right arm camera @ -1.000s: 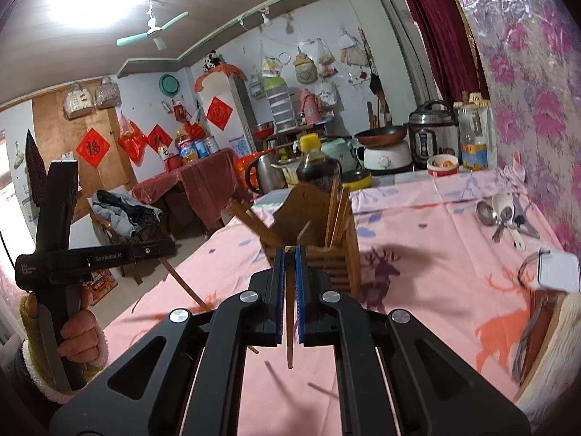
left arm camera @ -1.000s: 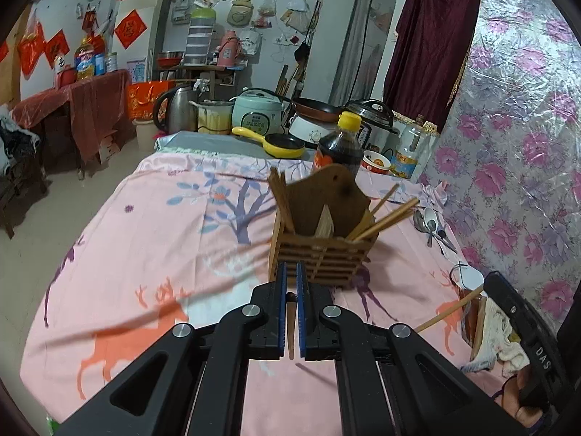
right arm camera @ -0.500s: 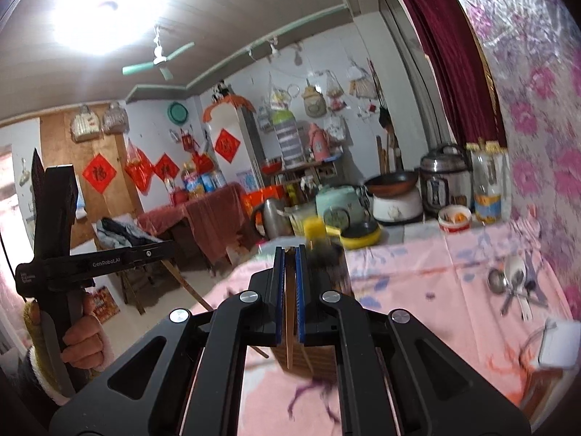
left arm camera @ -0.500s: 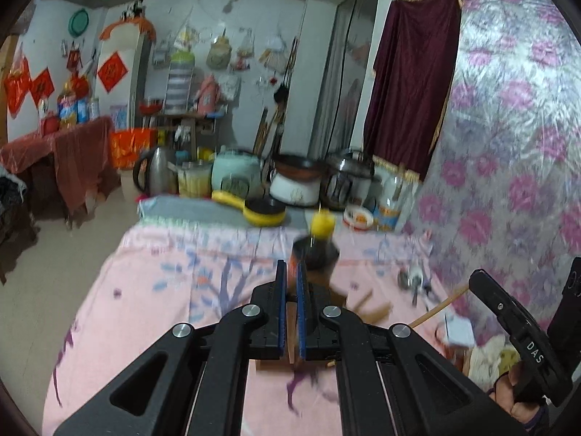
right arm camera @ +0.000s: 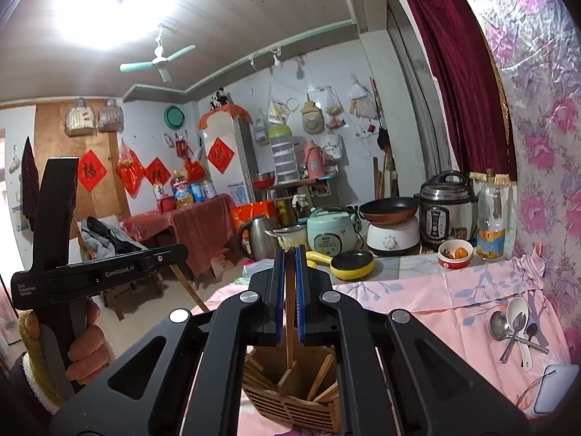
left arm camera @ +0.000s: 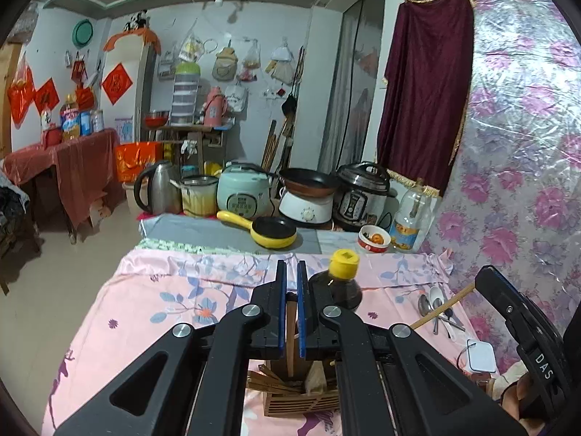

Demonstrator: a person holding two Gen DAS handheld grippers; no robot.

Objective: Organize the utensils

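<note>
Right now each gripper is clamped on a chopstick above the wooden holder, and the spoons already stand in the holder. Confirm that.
Not quite. The spoons are not in the holder; the right wrist view shows them lying on the pink cloth by the flowered wall. The rest holds: the left gripper and the right gripper each clamp a chopstick above the holder.

A single chopstick (right arm camera: 289,312) is clamped upright between the closed blue pads of the right gripper (right arm camera: 289,254), its lower end hanging over the slatted wooden holder (right arm camera: 290,405) where more chopsticks are seen. The left gripper (right arm camera: 159,254) is held at the left edge by a hand (right arm camera: 85,348), and spoons (right arm camera: 515,327) are piled on the pink tablecloth (right arm camera: 435,298) to the right
</note>
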